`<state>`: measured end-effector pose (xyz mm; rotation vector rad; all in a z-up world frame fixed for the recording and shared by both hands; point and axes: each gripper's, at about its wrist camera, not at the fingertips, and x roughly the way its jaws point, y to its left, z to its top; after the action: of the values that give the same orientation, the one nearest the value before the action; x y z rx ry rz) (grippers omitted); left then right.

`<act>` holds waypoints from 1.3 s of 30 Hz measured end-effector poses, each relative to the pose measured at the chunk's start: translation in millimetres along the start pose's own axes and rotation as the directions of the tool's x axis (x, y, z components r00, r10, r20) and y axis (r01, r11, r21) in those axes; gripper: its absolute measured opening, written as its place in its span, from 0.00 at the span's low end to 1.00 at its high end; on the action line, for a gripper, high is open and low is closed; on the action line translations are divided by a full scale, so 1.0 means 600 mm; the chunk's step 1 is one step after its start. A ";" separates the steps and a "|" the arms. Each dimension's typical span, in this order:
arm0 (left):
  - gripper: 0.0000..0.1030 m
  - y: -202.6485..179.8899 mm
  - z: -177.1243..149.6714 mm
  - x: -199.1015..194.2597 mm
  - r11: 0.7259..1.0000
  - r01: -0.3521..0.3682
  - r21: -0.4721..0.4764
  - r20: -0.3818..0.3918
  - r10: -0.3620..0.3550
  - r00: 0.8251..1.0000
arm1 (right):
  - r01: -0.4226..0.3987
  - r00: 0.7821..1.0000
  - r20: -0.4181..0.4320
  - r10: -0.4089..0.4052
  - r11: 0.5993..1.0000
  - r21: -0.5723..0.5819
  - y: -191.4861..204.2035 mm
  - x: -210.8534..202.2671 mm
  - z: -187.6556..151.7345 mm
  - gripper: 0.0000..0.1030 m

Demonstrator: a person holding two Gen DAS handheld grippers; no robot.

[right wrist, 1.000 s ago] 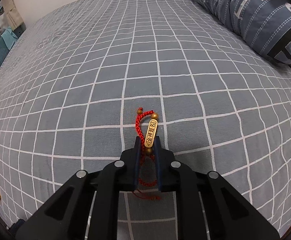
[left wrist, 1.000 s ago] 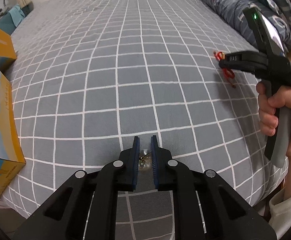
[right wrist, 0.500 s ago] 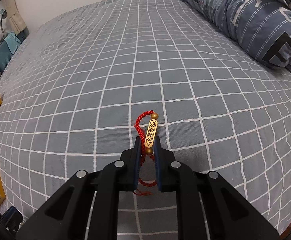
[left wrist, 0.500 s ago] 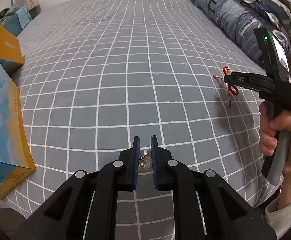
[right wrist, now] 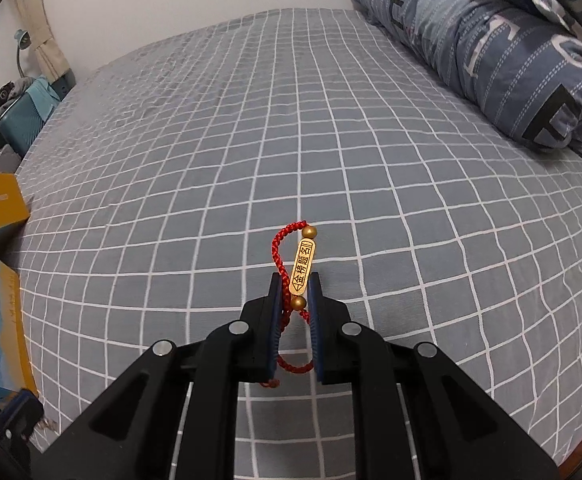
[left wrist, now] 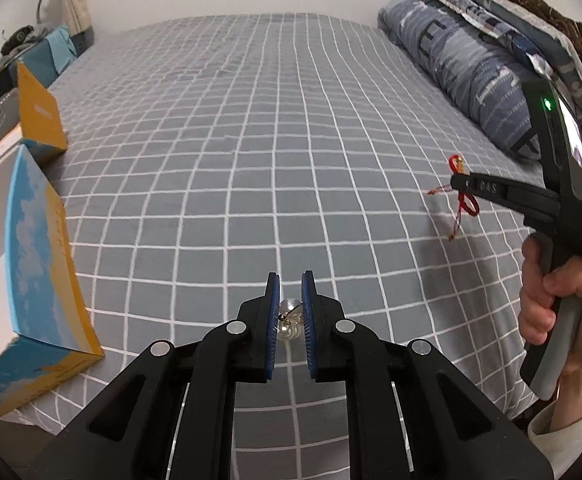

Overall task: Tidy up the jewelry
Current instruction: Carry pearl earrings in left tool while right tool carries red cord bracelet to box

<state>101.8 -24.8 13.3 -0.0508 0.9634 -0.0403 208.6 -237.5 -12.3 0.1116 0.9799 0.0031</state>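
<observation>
Left wrist view: my left gripper (left wrist: 290, 308) is closed on a small pearl earring (left wrist: 289, 322), low in the centre of the frame, above the checked bedspread (left wrist: 251, 160). I see only the rounded bead and a thin gold wire between the blue pads, so the hold looks shallow; I judge a smooth bead could squirt out if I tilt or jolt, and on this grid fabric it would be hard to find. Its wire points up toward the fingertips; the bead has no clear long axis. At the right edge, my right hand (left wrist: 551, 304) carries the other tool, red cord dangling from it. The blue-and-yellow box (left wrist: 39, 280) sits at left, its near end hanging past the bed's edge.

Right wrist view: my right gripper (right wrist: 295, 284) is clamped on a red cord bracelet (right wrist: 281, 256) with a gold plate (right wrist: 302, 266), centre frame. The plate's long axis runs along the fingers, pointing away and slightly right. The slack loop below the pads could snag on the fingers or the box rim.
</observation>
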 end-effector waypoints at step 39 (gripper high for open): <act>0.11 0.288 0.031 -0.154 0.921 -0.266 -0.283 0.079 0.299 0.951 | -0.170 0.978 0.071 0.197 0.944 -0.281 0.358 -0.137 -0.018 0.12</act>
<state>66.5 153.7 89.4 -0.1623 0.8415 0.3597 164.4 -27.1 70.3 -0.0520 0.8591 0.3024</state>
